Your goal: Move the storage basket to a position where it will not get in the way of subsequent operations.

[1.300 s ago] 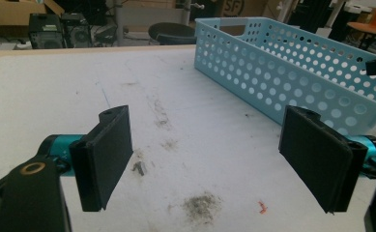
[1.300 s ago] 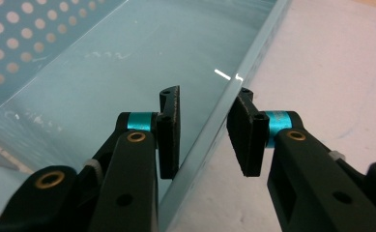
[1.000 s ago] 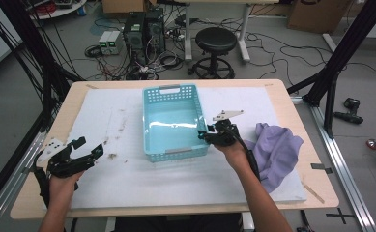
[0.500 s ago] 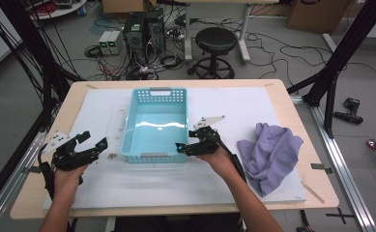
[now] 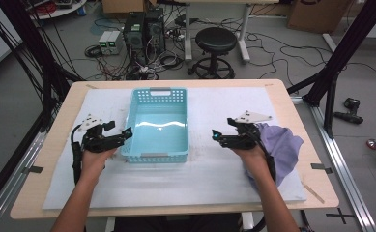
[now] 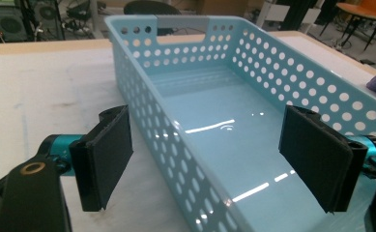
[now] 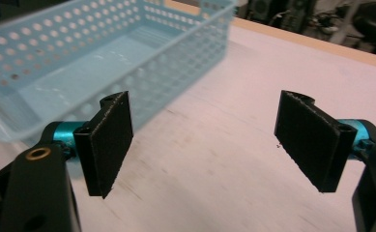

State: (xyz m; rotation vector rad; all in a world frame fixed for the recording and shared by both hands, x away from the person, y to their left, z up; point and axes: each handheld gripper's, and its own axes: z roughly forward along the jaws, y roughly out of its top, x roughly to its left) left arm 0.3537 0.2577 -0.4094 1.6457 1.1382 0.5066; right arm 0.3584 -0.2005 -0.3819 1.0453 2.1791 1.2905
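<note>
A teal perforated basket (image 5: 159, 91) stands empty on the white mat, left of centre. My left gripper (image 5: 126, 133) is open at its front left corner. In the left gripper view the basket's left wall (image 6: 147, 121) runs between the two pads of my left gripper (image 6: 212, 154), one outside and one inside, neither touching. My right gripper (image 5: 216, 136) hovers over bare mat to the right of the basket. Its jaws have just been opening and hold nothing. The right gripper view has my right gripper (image 7: 209, 145) wide open, with the basket (image 7: 103, 43) off to its upper left.
A crumpled purple cloth (image 5: 284, 145) lies on the mat just behind my right hand, near the table's right side. The white mat (image 5: 214, 174) covers most of the wooden table (image 5: 301, 96). A stool (image 5: 216, 41) and computers stand on the floor beyond.
The basket slid left across the mat. My right gripper let go of its right rim, opened and drew back to the right. My left gripper moved right, up to the basket's left wall.
</note>
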